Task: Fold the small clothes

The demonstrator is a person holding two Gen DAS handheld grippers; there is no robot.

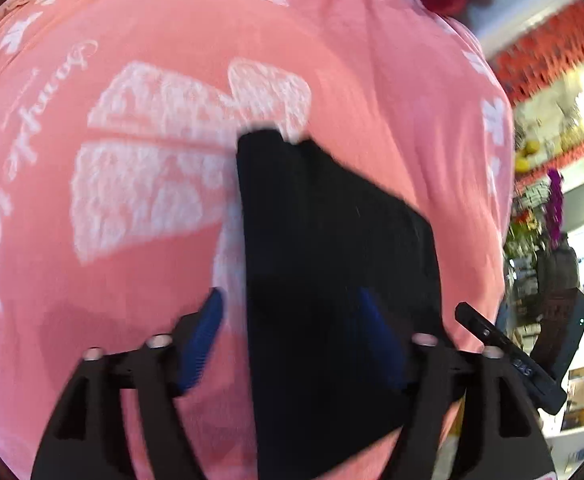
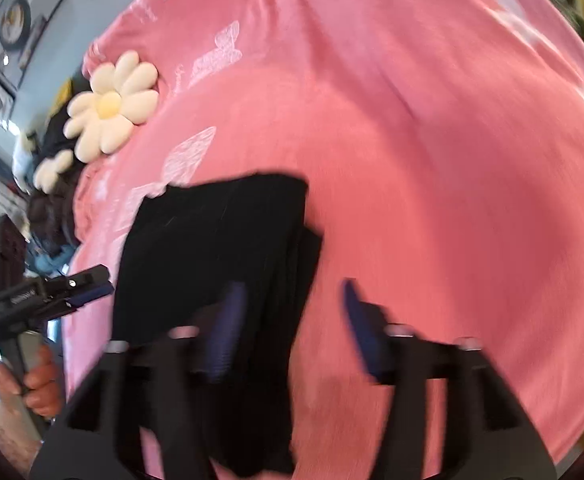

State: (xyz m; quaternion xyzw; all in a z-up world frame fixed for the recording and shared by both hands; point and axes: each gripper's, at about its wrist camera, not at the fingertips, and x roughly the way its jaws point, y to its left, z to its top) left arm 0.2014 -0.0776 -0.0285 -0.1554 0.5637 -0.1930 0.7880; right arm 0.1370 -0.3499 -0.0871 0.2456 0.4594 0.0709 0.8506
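Currently, a black garment (image 1: 332, 280), partly folded, is seen lying flat on a pink blanket (image 1: 132, 240) printed with white butterflies. Both the left gripper (image 1: 292, 336) and the right gripper (image 2: 292, 328) are held spread apart above it, nothing being clamped. A daisy-shaped cushion (image 2: 112, 106) is seen near the blanket's edge.

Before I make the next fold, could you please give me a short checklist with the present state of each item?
1. Black fabric garment lies on the pink butterfly-print blanket: ok.
2. Left gripper open: ok.
3. Right gripper open: ok.
4. Garment held by either gripper: not ok, neither is closed on it.
5. Cream daisy-shaped cushion apart from the garment: ok.
6. Garment edges aligned: cannot tell, blurred.
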